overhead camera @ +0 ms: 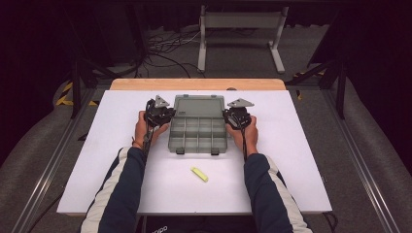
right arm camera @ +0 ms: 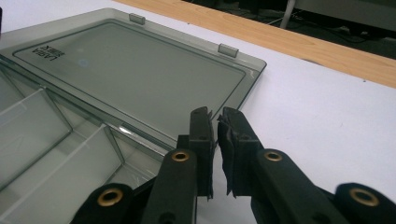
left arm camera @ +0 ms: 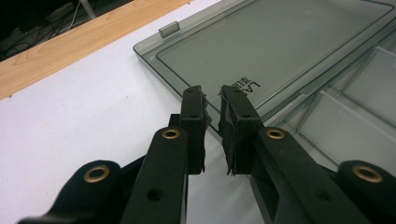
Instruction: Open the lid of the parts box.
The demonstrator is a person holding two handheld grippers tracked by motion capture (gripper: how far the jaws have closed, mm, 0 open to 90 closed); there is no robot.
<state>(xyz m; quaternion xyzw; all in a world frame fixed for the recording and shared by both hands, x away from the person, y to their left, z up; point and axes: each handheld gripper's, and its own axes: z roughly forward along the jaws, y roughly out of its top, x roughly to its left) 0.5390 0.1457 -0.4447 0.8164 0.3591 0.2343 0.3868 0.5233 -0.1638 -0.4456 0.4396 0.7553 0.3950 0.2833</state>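
At the left edge of the open organizer box, the left gripper hovered with its jaws drawn nearly together, a narrow slit left between them and nothing in it; in the left gripper view the tips stood over the rim of the flat-lying smoky lid without a clear grip on it. The right gripper mirrored it at the box's right edge, its jaws likewise almost shut and empty, just above the lid's corner. The one box sat mid-table on the white tabletop, its lid folded away from the person, its divided tray nearer, with two dark latches on the near rim. One small yellow block lay apart, nearer the person, between the two sleeves.
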